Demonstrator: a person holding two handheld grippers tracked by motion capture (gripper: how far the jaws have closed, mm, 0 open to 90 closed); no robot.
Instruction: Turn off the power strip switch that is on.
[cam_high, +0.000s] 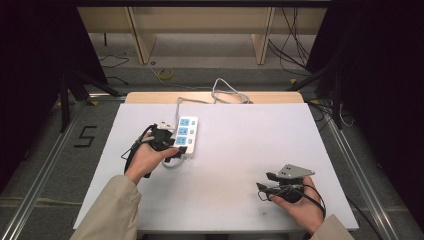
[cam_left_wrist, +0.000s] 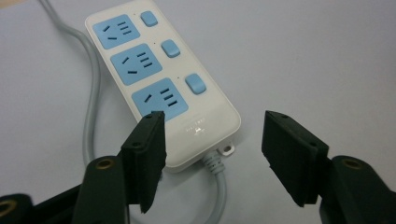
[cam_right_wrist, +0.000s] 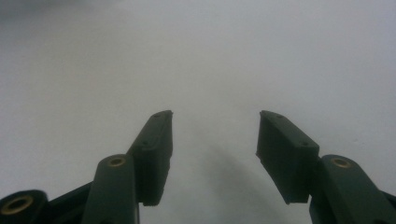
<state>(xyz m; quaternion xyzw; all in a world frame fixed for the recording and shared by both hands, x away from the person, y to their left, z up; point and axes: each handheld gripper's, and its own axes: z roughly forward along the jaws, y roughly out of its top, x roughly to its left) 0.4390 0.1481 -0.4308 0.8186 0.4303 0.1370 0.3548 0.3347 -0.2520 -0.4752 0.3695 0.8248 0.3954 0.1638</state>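
Right now the left gripper (cam_left_wrist: 212, 135) hangs with jaws spread, the power strip (cam_left_wrist: 163, 84) just ahead, its near end between them. Likely next: close on that end. The right gripper (cam_right_wrist: 212, 140) rests apart, jaws wide and empty.

left gripper (cam_left_wrist: 212, 135) fingers apart | over power strip (cam_left_wrist: 159, 79) end | grey cable (cam_left_wrist: 91, 93) alongside

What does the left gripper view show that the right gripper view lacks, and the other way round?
Left gripper view: a white power strip with three blue sockets, three blue switches and a grey cord, lying just past the open left tongs, one jaw over its near end. Right gripper view: the open right tongs over bare tabletop, nothing between the jaws. Both share the white table surface and a pair of black, spread jaws.
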